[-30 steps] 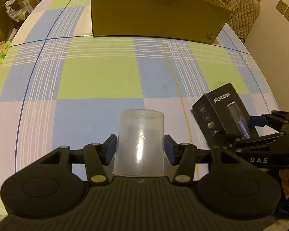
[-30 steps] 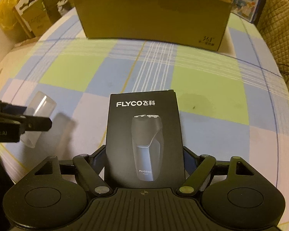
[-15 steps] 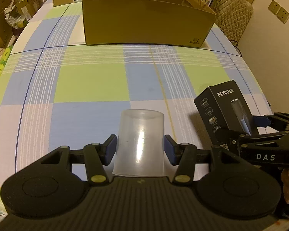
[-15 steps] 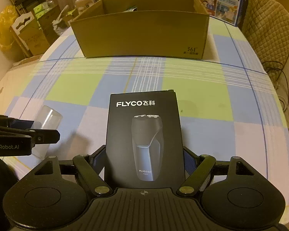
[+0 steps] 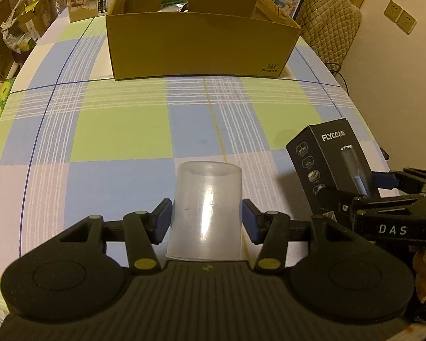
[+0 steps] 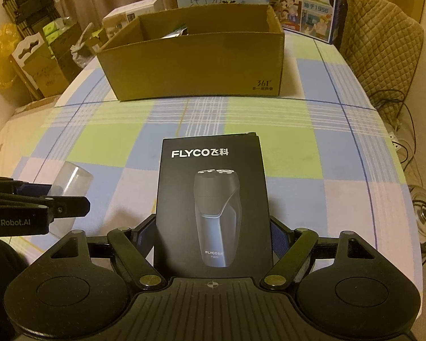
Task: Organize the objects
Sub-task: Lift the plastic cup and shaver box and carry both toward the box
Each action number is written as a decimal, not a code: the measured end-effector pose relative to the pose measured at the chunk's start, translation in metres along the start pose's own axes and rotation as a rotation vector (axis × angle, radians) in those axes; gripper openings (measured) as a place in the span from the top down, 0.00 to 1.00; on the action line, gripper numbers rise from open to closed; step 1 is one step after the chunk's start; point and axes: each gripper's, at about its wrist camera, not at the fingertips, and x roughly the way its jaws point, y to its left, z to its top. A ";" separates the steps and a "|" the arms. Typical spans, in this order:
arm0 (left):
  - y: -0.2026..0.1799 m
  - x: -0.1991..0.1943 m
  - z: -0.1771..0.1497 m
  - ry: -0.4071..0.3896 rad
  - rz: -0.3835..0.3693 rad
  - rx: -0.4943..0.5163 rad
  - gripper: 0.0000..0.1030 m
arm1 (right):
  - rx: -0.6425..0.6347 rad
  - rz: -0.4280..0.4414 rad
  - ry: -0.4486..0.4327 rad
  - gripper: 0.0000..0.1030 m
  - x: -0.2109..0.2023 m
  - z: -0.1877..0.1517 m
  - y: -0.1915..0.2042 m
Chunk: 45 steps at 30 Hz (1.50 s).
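Both grippers have risen since a second ago, so the open cardboard box (image 5: 198,48) at the far side of the checked tablecloth (image 5: 113,130) now shows its inside. The left gripper (image 5: 207,221) is clamped on a clear plastic cup (image 5: 206,210), held upside down between its blue pads above the cloth. The right gripper (image 6: 213,238) grips a black FLYCO shaver box (image 6: 213,199) by its two sides, upright, also off the table. Each held object sits just beside the other.
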 end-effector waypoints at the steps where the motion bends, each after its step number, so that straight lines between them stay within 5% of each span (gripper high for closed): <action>1: -0.001 -0.001 0.000 -0.001 -0.001 0.001 0.54 | 0.001 -0.001 -0.002 0.27 -0.001 0.000 -0.001; 45: -0.017 -0.021 0.013 -0.055 -0.047 0.015 0.54 | 0.005 -0.004 -0.052 0.27 -0.021 0.013 -0.007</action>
